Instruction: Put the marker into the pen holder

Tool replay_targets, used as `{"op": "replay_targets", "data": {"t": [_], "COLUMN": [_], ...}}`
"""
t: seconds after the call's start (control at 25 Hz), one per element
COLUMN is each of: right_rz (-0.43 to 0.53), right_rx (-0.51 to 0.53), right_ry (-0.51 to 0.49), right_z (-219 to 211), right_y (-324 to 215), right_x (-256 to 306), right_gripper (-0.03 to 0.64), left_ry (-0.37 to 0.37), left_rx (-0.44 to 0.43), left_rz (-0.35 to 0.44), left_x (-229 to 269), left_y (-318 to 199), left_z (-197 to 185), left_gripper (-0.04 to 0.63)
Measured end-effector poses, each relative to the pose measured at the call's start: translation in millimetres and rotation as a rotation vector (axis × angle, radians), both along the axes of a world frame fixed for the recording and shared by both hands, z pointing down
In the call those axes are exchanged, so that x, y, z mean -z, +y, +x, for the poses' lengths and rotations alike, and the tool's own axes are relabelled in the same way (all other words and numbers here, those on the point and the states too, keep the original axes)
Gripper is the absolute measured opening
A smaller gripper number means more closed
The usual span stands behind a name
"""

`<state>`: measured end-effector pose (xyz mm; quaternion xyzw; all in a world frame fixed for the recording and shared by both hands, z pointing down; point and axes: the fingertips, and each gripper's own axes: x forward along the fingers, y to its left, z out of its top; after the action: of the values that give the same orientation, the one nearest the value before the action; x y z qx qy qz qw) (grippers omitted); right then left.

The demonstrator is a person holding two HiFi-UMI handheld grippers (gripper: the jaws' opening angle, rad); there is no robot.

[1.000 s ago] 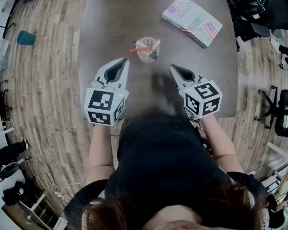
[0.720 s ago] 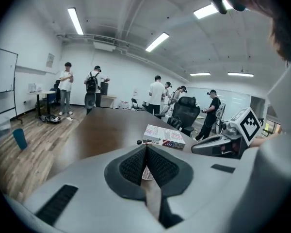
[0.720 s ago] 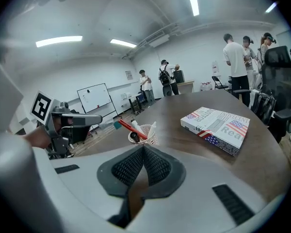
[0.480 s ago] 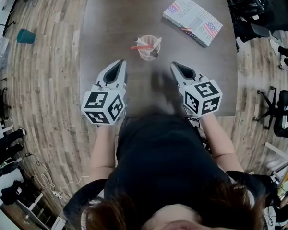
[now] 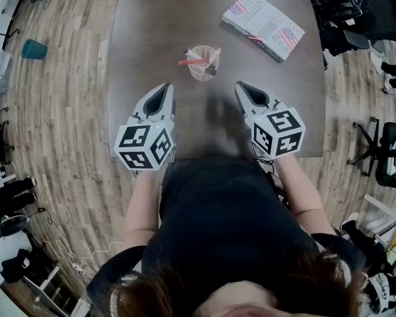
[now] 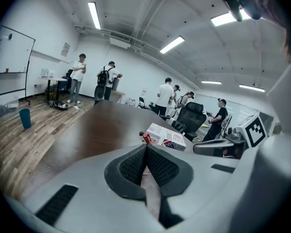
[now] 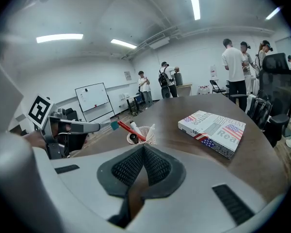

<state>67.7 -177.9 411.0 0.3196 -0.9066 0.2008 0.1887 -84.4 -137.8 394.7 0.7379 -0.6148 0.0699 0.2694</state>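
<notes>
A red marker (image 5: 188, 63) leans in the pale mesh pen holder (image 5: 204, 65) near the middle of the brown table, with a white pen and a dark-capped one beside it. The right gripper view shows the holder (image 7: 141, 134) with the red marker (image 7: 131, 130) just past my jaws. My left gripper (image 5: 165, 87) sits left of the holder and nearer me, shut with nothing in it; its pads meet in the left gripper view (image 6: 146, 147). My right gripper (image 5: 240, 86) is to the holder's right and nearer me, shut and empty, pads together (image 7: 143, 147).
A book with a flag cover (image 5: 263, 26) lies on the table (image 5: 145, 18) at the far right. A teal cup (image 5: 34, 49) stands on the wooden floor to the left. Office chairs (image 5: 376, 150) are at the right; several people stand at the room's far end.
My left gripper has rolled so its marker cube faces differently and has shifted slightly toward me. The right gripper and the holder stay put.
</notes>
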Motion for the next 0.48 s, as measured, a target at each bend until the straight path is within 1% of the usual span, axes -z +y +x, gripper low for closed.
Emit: {"op": "replay_targets", "data": {"t": [0.48], "right_rz": [0.006], "right_rx": [0.003], "right_ry": [-0.005], "right_z": [-1.9], "right_y": [3.2], "right_x": [3.0], "right_gripper": [0.017], "left_ry": [-0.010], "left_rx": [0.004], "left_rz": [-0.014], "left_x": [-5.3], "left_y": [10.1], "left_z": [-3.1], "left_gripper": [0.026]}}
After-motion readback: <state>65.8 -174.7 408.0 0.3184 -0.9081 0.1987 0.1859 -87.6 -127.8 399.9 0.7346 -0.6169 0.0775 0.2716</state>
